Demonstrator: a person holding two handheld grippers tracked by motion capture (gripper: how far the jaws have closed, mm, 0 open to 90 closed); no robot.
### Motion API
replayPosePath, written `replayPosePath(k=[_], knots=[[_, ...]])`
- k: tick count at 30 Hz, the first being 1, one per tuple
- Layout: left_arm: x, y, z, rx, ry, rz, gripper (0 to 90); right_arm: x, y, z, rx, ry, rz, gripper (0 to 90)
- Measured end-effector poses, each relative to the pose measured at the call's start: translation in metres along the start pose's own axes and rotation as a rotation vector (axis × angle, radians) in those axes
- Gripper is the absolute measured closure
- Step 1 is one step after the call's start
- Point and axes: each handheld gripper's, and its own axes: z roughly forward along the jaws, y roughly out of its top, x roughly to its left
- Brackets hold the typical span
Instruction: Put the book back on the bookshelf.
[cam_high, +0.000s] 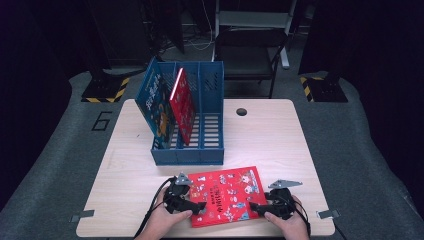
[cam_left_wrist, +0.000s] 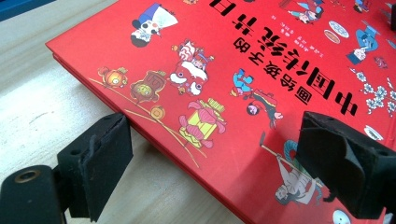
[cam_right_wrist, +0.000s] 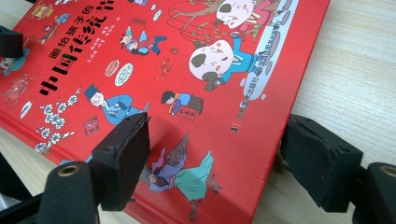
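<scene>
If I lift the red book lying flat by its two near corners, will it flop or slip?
The red book looks like a hardcover, with a thick board edge, so it probably stays stiff. Its cover looks glossy, so the pads may slide. It lies flat on the table, so getting a jaw under an edge could be awkward.

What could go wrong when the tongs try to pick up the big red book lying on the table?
1. The red book lies flat on the table, and both the left tongs and the right tongs stand open astride its edges. They might pinch only the cover, so it could flop open.
2. The blue rack already holds two leaning books. Sliding a third in could knock them over.
</scene>
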Motion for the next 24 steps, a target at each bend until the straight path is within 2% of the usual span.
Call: replayPosePath(k=[7,9,11,13,18,24], knots=[[0.004,0.002,-0.001,0.006,0.0,0.001,11.2,0.004,0.002,-0.001,0.004,-0.001,-0.014,25.0],[0.006,0.001,-0.001,-0.001,0.005,-0.015,11.6,0.005,0.002,-0.001,0.004,-0.003,-0.025,25.1],[0.007,0.002,-0.002,0.004,0.001,-0.013,11.8,0.007,0.003,-0.001,-0.002,-0.004,-0.03,25.1],[0.01,0.001,-0.003,-0.008,0.015,-0.034,12.1,0.01,0.004,0.0,-0.001,-0.004,-0.042,25.3],[0.018,0.0,-0.005,-0.013,0.018,-0.04,12.5,0.015,0.007,0.003,-0.005,0.005,-0.062,25.3],[0.024,0.0,-0.005,-0.016,0.021,-0.06,12.6,0.017,0.01,0.008,-0.008,0.011,-0.061,25.2]])
